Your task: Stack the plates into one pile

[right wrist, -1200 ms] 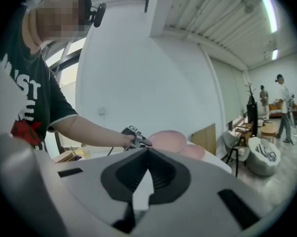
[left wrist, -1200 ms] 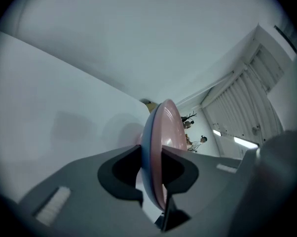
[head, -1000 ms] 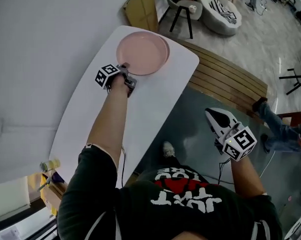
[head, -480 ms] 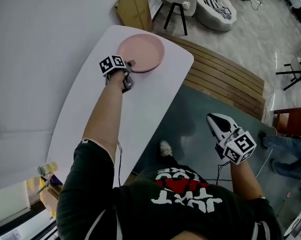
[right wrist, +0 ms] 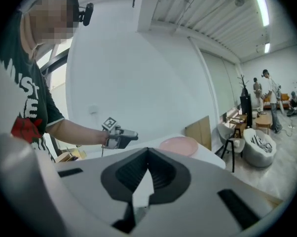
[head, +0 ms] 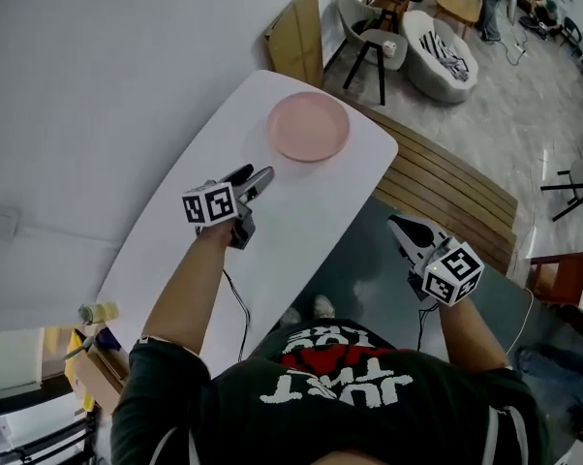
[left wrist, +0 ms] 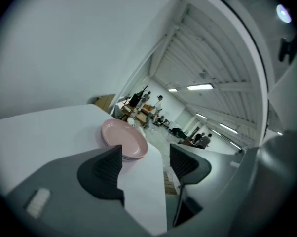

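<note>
One pile of round pink plates [head: 309, 126], likely stiff and breakable, sits far on the white counter [head: 175, 260], its rim the place to grip, while your left gripper [head: 260, 174] has jaws just been opening, empty, and your right gripper [head: 394, 224] has jaws clenched on nothing.

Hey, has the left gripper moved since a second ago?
Yes. The left gripper has pulled back from the pink plates toward the person; its jaws have just been opening, nothing between them.
</note>
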Demonstrator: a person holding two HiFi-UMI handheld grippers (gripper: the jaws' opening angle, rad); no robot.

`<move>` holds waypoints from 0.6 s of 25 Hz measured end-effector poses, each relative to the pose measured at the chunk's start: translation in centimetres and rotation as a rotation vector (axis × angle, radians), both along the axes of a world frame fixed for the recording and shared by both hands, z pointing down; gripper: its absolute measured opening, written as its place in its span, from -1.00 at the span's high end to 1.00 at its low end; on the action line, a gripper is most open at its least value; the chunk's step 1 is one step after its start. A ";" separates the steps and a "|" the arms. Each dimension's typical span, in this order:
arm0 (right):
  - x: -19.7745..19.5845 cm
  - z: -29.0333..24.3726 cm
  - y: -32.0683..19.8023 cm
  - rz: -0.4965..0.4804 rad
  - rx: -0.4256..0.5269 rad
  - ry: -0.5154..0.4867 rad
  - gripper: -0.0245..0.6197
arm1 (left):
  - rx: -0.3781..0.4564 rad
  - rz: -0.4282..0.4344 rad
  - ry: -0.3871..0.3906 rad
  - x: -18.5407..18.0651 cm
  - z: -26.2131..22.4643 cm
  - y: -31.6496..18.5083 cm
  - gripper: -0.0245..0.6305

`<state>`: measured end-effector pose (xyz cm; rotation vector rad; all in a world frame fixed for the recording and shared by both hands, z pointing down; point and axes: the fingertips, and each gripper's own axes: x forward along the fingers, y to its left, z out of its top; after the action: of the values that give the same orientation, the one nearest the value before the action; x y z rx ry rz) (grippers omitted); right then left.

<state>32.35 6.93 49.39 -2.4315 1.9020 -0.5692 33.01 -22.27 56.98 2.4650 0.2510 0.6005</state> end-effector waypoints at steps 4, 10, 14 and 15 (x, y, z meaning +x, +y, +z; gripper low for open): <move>0.0 -2.6 -6.4 -0.072 0.008 0.044 0.91 | 0.016 0.045 0.169 -9.5 -3.6 0.2 0.45; 3.0 -5.3 -11.3 -0.113 0.033 0.021 0.91 | 0.013 -0.081 0.305 -16.7 -6.8 1.6 0.90; 8.0 -4.7 -12.8 -0.196 0.014 0.031 0.91 | 0.073 -0.101 0.334 -14.6 -8.0 4.1 0.90; 9.8 -4.3 -13.2 -0.222 0.015 0.029 0.91 | 0.102 -0.123 0.335 -13.3 -8.2 4.3 0.90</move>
<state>42.18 -6.26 45.10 -2.2462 2.1958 -0.5244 19.66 -17.98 48.78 2.6490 0.1999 0.1489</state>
